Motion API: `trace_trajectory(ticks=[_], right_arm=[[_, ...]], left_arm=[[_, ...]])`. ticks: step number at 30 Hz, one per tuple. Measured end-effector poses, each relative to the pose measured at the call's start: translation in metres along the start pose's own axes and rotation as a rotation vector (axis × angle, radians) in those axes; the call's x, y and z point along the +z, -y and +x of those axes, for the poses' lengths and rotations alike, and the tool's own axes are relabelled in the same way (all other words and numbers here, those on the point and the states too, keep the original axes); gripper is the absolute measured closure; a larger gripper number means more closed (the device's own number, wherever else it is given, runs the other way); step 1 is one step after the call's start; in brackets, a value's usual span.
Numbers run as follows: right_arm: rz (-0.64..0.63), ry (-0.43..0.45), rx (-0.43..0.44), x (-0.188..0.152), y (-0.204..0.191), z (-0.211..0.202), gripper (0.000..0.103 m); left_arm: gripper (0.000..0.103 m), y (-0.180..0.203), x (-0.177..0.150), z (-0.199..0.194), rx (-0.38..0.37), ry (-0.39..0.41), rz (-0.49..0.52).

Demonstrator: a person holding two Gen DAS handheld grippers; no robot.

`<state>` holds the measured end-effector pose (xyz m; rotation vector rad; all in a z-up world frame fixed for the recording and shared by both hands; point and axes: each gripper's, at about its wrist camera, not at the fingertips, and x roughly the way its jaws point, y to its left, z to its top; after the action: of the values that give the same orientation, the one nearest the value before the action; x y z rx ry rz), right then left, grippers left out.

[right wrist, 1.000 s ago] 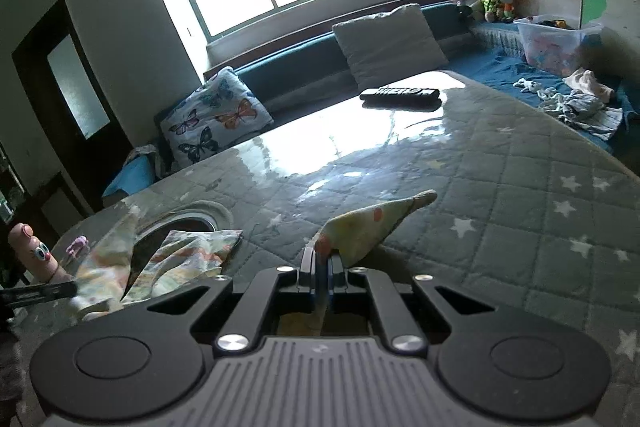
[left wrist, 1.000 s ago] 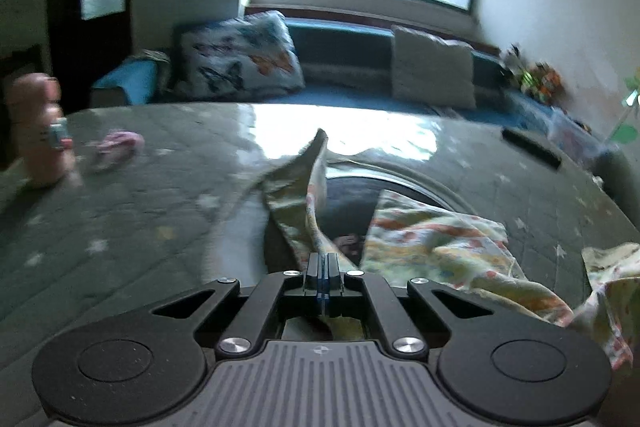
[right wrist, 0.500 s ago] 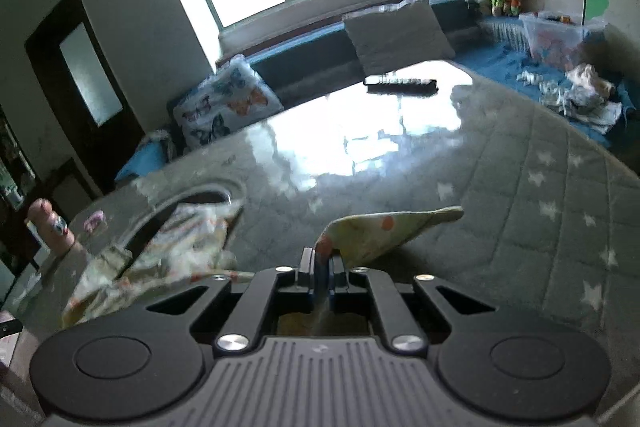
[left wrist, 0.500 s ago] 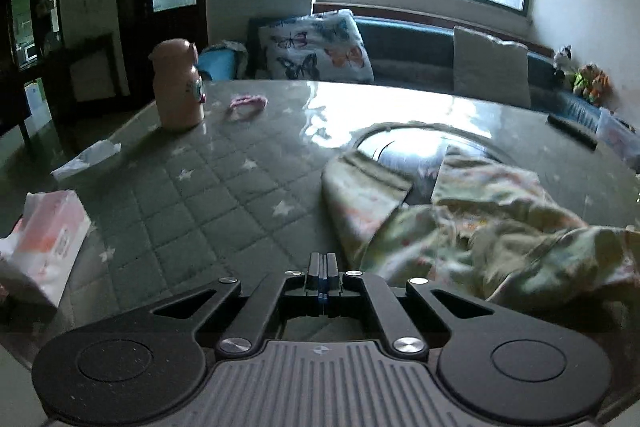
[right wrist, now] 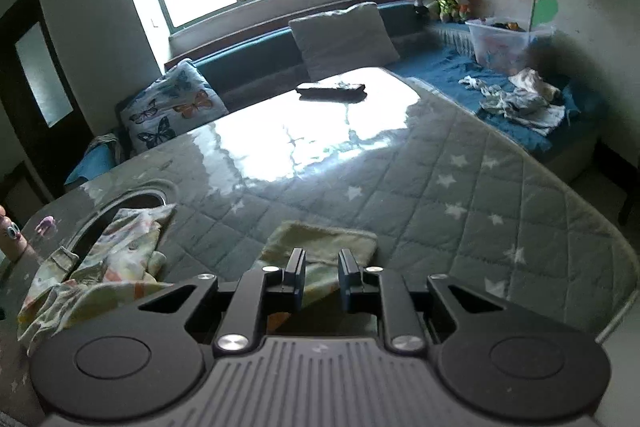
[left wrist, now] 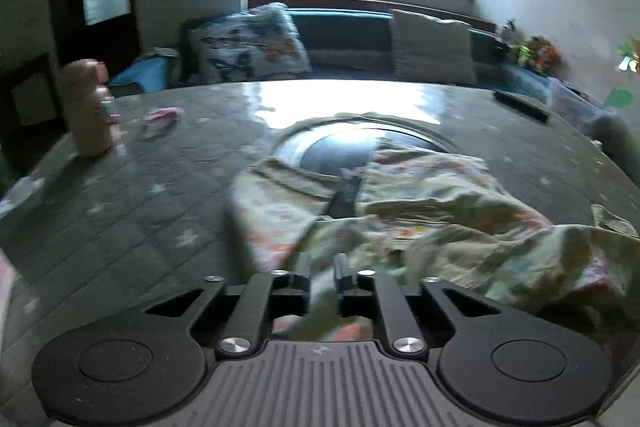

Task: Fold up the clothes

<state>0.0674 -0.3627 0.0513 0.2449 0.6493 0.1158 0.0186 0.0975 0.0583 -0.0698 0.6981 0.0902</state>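
On the worktop (right wrist: 460, 187), which wears a grey quilted cover with pale stars under a glossy sheet, lies the printed garment (left wrist: 432, 211), a crumpled piece of light cloth with orange and green patterning. In the left wrist view it spreads from the near middle out to the right, with two leg-like parts reaching toward a dark round inset (left wrist: 344, 151) in the worktop and partly lying over its near rim. The left tool (left wrist: 322, 267) sits low over the near edge of the cloth; its jaws have just been opening and now stand a narrow gap apart, with cloth showing between and under them but neither pad pressing on it, though the view is blurred. In the right wrist view the right tool (right wrist: 322, 267) is likewise just parted, its jaws having just been opening, and a flat, pale green corner of the garment lies on the worktop between and beyond its fingers, loose rather than gripped. The rest of the garment is bunched to the left of this tool, by the round inset. On the far left of the worktop stand a pink bottle (left wrist: 86, 107) and a small pink item (left wrist: 162, 115); a dark remote (right wrist: 331, 91) rests on the far side. Beyond the worktop a blue bench runs under the window, carrying a butterfly cushion (right wrist: 172, 113) and a grey cushion (right wrist: 344, 39).
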Motion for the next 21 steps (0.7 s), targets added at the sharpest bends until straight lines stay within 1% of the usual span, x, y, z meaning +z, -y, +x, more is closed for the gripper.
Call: trace_trajectory(ticks=[2,5,9,14,18,21], right_arm=[[-0.023,0.001,0.034,0.004,-0.008,0.004,0.085],[-0.069,-0.014,0.096,0.01,-0.026,0.017,0.085],[-0.145,-0.063,0.193,0.018,-0.063,0.048,0.085],[-0.192,-0.146,0.28,0.023,-0.098,0.091,0.085],[-0.225,-0.218,0.333,0.02,-0.12,0.119,0.085],[-0.257,-0.261,0.341,0.015,-0.131,0.136,0.085]], left_arm=[[0.075,0.009,0.003,0.01,-0.028,-0.008,0.018],[0.075,0.02,0.008,0.024,-0.055,-0.017,0.038],[0.075,0.027,0.023,0.039,-0.061,-0.013,0.049],[0.073,0.033,0.04,0.054,-0.064,0.001,0.078],[0.073,0.036,0.052,0.077,-0.053,-0.016,0.098],[0.073,0.039,0.059,0.097,-0.054,-0.035,0.114]])
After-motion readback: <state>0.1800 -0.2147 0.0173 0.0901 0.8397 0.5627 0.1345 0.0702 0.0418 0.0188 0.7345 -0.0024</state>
